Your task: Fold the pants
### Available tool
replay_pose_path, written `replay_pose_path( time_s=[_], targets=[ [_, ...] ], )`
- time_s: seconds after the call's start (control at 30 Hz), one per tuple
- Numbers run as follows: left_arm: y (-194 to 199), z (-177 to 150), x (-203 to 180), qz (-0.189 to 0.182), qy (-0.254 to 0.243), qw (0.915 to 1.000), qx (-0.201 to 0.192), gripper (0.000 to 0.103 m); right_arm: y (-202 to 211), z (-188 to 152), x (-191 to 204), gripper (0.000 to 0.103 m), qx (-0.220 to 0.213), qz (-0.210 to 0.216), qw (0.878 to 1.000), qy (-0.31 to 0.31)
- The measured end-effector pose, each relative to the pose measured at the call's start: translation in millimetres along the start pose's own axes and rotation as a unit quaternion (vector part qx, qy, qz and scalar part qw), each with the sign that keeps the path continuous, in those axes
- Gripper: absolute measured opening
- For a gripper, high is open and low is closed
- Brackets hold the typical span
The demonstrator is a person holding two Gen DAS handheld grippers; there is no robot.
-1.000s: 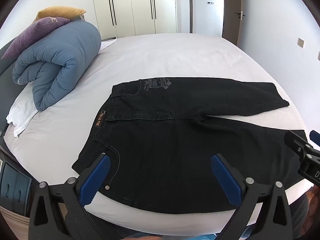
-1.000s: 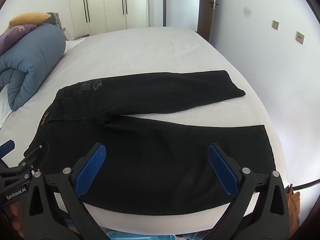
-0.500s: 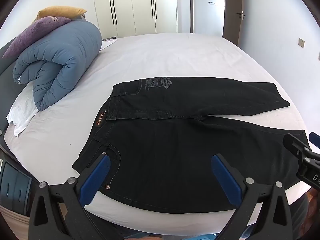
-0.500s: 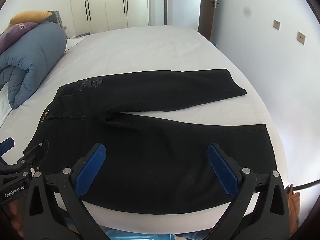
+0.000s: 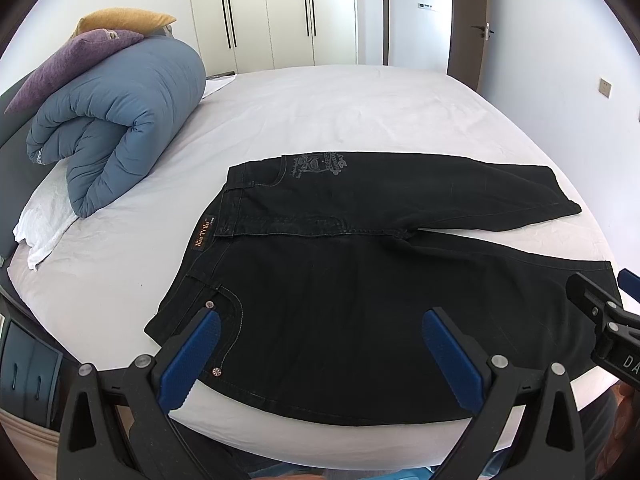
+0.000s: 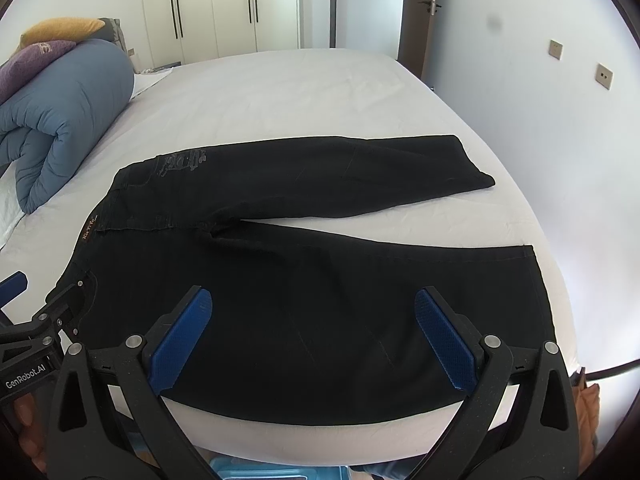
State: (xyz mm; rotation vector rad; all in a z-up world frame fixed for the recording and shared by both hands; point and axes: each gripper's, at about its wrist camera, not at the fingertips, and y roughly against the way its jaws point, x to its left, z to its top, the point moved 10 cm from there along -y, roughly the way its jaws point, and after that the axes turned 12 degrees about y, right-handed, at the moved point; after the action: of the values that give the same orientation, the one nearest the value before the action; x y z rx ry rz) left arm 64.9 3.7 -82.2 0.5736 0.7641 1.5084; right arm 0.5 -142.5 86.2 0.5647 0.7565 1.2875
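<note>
Basically flat: black pants [image 5: 360,288] lie spread on the white bed [image 5: 340,112], near its front edge. Long axis runs left-right, waistband at the left, leg hems at the right. Legs splayed in a narrow V from the crotch; far leg [image 6: 340,176] angles away toward the back right, near leg [image 6: 400,300] sits along the bed's front edge. Tan waistband label [image 5: 203,233] faces left, grey print [image 5: 320,164] near the far hip.

Left gripper [image 5: 320,354] hovers over the near hip pocket area, blue pads wide apart, holding nothing. Right gripper [image 6: 312,334] hovers over the near leg, also spread wide, nothing between the pads. Hard to tell whether either pad touches the cloth.

Rolled blue duvet [image 5: 116,128] at the left with purple pillow [image 5: 72,68] and yellow pillow [image 5: 120,20] on top. Label text too small to read. Lower front of the near leg is partly covered by gripper bodies in both views.
</note>
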Motion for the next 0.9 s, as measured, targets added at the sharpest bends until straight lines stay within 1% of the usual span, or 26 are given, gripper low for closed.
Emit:
replay_pose_path(
  time_s=[0.9],
  targets=[
    [1.0,-3.7,5.3,0.001,0.002,1.0,0.003,0.103,-4.5,-8.9,7.9,0.103,0.006,0.003,1.0,0.005]
  ],
)
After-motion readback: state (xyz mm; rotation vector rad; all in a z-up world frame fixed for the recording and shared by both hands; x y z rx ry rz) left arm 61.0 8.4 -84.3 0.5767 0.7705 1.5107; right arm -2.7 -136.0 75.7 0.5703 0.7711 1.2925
